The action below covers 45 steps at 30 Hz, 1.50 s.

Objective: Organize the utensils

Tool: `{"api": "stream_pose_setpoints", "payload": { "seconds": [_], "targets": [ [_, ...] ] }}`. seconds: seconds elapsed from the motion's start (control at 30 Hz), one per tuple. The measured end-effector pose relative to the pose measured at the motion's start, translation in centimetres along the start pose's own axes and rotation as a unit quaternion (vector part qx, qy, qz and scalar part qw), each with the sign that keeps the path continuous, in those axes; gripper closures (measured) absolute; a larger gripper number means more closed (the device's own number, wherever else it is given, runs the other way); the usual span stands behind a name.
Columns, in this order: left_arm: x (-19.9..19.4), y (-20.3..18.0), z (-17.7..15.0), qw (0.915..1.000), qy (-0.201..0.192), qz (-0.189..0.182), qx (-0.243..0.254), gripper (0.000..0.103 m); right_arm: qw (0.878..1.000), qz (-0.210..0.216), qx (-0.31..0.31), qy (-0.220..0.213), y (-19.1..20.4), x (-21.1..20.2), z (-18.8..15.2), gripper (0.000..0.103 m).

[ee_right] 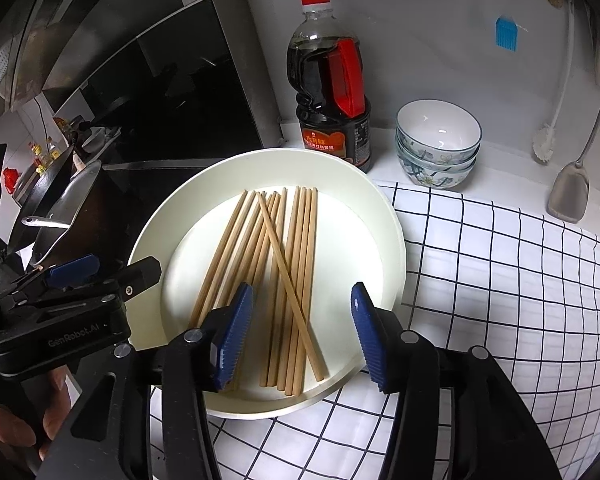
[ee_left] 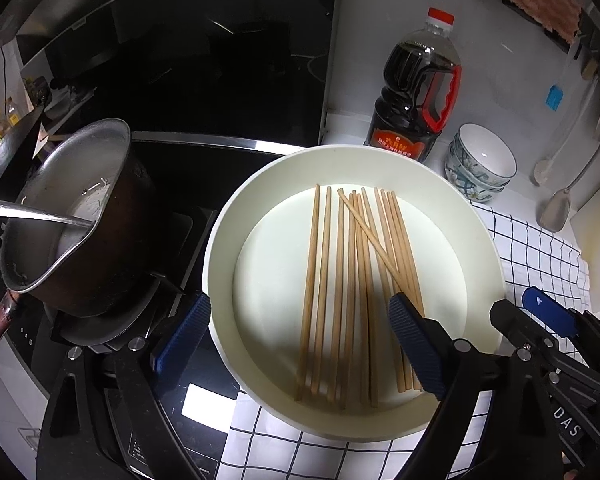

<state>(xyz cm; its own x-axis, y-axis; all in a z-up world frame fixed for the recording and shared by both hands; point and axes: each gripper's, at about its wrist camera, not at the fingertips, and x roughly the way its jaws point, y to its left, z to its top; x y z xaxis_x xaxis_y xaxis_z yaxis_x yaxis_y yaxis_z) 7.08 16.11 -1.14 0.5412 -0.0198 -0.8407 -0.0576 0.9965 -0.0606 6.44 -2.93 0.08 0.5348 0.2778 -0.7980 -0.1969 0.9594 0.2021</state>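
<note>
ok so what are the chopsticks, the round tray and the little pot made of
The chopsticks look like bare wood or bamboo: pale tan, matte, no gloss or paint. The round tray seems to be plastic or enamelled metal: an even cream colour and a smooth, softly shiny raised rim; which one the views leave open. The pot looks like metal, probably aluminium: dull grey inside, darkened and scorched outside.

Wooden chopsticks [ee_left: 340,292] lie flat, roughly parallel, one crossing diagonally, inside the white basin [ee_left: 380,162].

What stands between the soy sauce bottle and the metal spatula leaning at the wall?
A stack of bowls stands between the soy sauce bottle and the spatula; the right wrist view shows it best.
</note>
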Motion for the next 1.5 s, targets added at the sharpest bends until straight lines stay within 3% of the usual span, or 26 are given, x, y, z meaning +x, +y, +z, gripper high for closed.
{"api": "stream_pose_setpoints", "payload": {
  "seconds": [0.3,1.5],
  "targets": [
    [-0.7,-0.1,-0.3,0.9999,-0.002,0.008,-0.008,0.007,1.0,0.0,-0.002,0.001,-0.2,-0.9,-0.1,0.049],
    [-2.4,0.2,-1.2,0.9996,0.004,0.027,-0.011,0.007,1.0,0.004,-0.016,-0.007,0.5,-3.1,-1.0,0.048]
  ]
}}
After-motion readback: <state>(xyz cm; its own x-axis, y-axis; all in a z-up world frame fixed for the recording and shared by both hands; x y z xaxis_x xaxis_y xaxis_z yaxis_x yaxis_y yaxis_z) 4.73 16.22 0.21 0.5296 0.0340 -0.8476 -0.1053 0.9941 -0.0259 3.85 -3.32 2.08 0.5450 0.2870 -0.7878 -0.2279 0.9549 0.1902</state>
